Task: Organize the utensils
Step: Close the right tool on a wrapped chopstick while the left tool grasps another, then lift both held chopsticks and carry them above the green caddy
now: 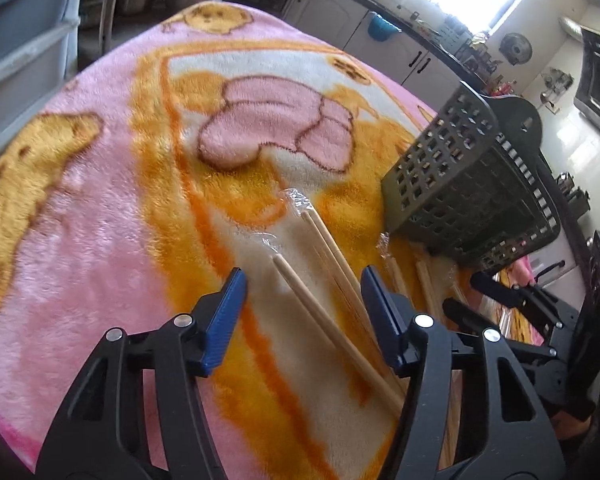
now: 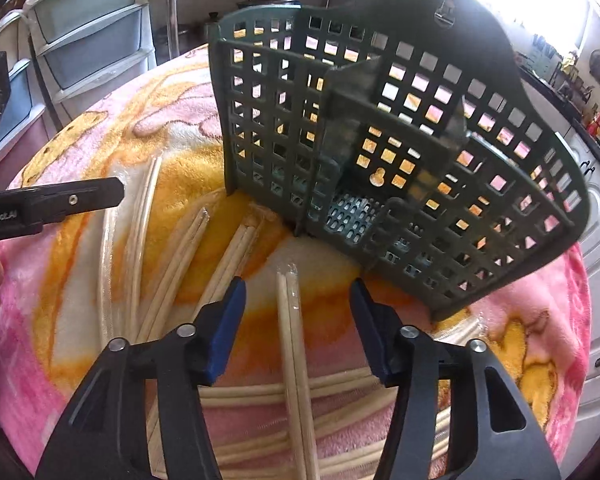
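Both grippers straddle chopsticks, pads not yet pressing. Left gripper (image 1: 302, 300) stands open over a loose bundle of chopsticks (image 1: 332, 276) on the pink and orange blanket (image 1: 100, 200); right gripper (image 2: 298, 308) stands open over a wrapped pair (image 2: 290, 320) pointing toward the green basket (image 2: 380, 128), which sits just beyond.

Risks as I judge them:
- Plastic wrap is slick; sticks may slide out when lifted.
- Left bundle lies slanted across the gap, so closing may catch one stick and scatter the rest.
- Soft blanket pile could snag a pad.
- Grippers work close together; a swing toward the basket may clash.
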The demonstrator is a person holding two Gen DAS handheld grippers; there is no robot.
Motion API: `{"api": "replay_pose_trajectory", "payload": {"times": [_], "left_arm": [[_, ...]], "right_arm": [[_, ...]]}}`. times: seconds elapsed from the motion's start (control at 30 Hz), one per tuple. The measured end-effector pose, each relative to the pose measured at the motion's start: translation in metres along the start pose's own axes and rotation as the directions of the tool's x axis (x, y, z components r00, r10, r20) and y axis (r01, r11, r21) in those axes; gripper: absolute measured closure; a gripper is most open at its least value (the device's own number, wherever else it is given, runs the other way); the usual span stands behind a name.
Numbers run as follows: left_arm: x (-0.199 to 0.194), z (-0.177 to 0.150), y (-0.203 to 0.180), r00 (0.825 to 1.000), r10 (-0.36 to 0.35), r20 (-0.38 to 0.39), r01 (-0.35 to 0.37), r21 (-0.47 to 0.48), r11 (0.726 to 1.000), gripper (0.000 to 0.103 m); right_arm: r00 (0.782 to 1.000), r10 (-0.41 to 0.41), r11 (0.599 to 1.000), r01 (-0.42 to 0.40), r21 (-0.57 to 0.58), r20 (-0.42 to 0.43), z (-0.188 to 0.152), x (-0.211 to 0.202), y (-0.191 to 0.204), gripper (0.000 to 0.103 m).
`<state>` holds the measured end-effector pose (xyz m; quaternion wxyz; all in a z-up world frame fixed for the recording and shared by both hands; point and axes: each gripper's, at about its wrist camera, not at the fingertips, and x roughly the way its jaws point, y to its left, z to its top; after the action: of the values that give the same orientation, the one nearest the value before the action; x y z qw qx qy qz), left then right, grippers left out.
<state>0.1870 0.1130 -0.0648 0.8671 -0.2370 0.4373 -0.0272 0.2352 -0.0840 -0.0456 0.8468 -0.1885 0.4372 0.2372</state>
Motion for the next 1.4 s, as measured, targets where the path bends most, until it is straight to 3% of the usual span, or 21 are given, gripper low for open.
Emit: {"api": "replay_pose_trajectory", "payload": {"times": [0.13, 0.23, 0.27, 0.37, 0.57, 0.73, 1.1, 1.4], "left_arm": [[0.005, 0.008, 0.01, 1.0, -0.024, -0.004, 0.024, -0.063, 0.998, 0.065], [0.009, 0.015, 0.02, 1.0, -0.029, -0.011, 0.028, -0.098, 0.995, 0.081], [0.011, 0.017, 0.023, 1.0, -0.025, -0.014, 0.024, -0.106, 0.994, 0.089], [0.013, 0.019, 0.029, 0.999, -0.034, -0.018, 0.031, -0.115, 0.993, 0.097], [-0.001, 0.021, 0.031, 0.998, -0.063, 0.003, 0.063, -0.089, 0.994, 0.099], [-0.044, 0.025, 0.012, 0.989, -0.1, 0.105, 0.102, -0.009, 0.995, 0.099], [-0.133, 0.033, -0.041, 0.929, -0.217, 0.301, 0.179, 0.149, 0.973, 0.101], [-0.16, 0.035, -0.088, 0.891, -0.315, 0.327, 0.228, 0.277, 0.934, 0.101]], "right_arm": [[0.999, 0.035, 0.999, -0.035, 0.021, -0.018, 0.003, 0.007, -0.001, 0.065], [0.998, 0.052, 0.998, -0.052, 0.026, -0.027, 0.004, 0.01, -0.003, 0.07], [0.998, 0.055, 0.998, -0.055, 0.025, -0.027, 0.005, 0.01, -0.003, 0.075], [0.998, 0.064, 0.998, -0.064, 0.021, -0.012, 0.006, 0.008, -0.002, 0.091], [0.994, 0.097, 0.995, -0.097, 0.01, 0.054, 0.008, -0.017, -0.003, 0.092], [0.982, 0.142, 0.989, -0.146, 0.026, 0.126, 0.006, -0.047, -0.012, 0.092], [0.915, 0.183, 0.971, -0.225, 0.079, 0.359, -0.006, -0.135, -0.036, 0.092], [0.857, 0.116, 0.978, -0.187, 0.093, 0.503, -0.011, -0.183, -0.049, 0.092]]}}
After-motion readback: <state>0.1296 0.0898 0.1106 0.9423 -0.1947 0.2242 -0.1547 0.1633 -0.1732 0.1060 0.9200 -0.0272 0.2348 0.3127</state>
